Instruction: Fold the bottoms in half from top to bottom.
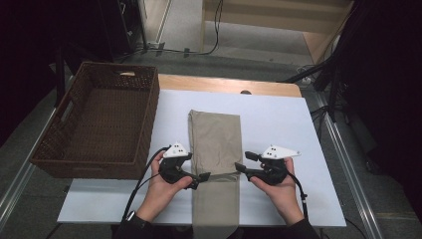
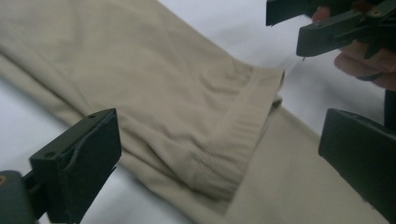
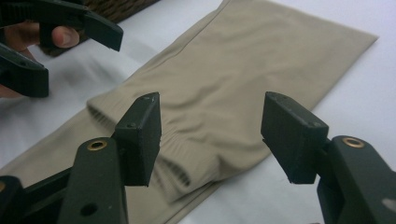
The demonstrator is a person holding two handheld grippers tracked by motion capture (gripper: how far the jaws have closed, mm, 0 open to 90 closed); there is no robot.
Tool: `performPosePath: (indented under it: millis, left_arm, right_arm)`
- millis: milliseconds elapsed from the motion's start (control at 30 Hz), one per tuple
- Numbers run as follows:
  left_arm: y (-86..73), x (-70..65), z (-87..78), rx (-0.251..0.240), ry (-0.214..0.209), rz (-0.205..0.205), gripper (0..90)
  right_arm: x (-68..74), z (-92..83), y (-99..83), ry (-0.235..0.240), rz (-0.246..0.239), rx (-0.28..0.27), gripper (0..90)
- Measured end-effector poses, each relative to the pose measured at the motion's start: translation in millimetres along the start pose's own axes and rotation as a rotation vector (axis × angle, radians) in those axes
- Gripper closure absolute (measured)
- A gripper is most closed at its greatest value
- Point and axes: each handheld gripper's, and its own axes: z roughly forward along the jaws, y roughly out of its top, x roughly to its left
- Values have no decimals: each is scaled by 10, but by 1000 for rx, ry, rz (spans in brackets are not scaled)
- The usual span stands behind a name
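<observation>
A beige cloth [image 1: 215, 139] lies folded lengthwise down the middle of the white table top [image 1: 278, 124], its ribbed hem [image 2: 243, 135] folded back over a lower layer that runs to the near edge. My left gripper [image 1: 199, 178] is at the hem's left corner, open wide, with the hem lying below and between its jaws [image 2: 224, 140]. At the hem's right corner my right gripper [image 1: 244, 162] is also open, its jaws apart over the ribbed hem [image 3: 187, 158] and nothing pressed [image 3: 217, 123]. Each gripper view also shows the other gripper [image 2: 336, 28] [image 3: 56, 37] beyond the cloth [image 3: 243, 60].
A brown wicker basket [image 1: 144, 124] stands at the table's left side, close to the cloth and my left hand. White table surface lies to the right of the cloth. Cables and dark stands are on the floor behind the table.
</observation>
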Motion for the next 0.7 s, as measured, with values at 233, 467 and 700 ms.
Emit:
performPosePath:
  millis: [233,467,700]
  left_arm:
    - [-138,-103,1,35,102,45,186]
    - [-216,-158,12,54,147,75,289]
    - [-223,-175,31,75,233,74,403]
  right_arm:
    - [126,42,-151,26,-20,33,406]
    - [210,83,-254,-12,-31,64,406]
    - [215,131,-292,-68,-39,85,383]
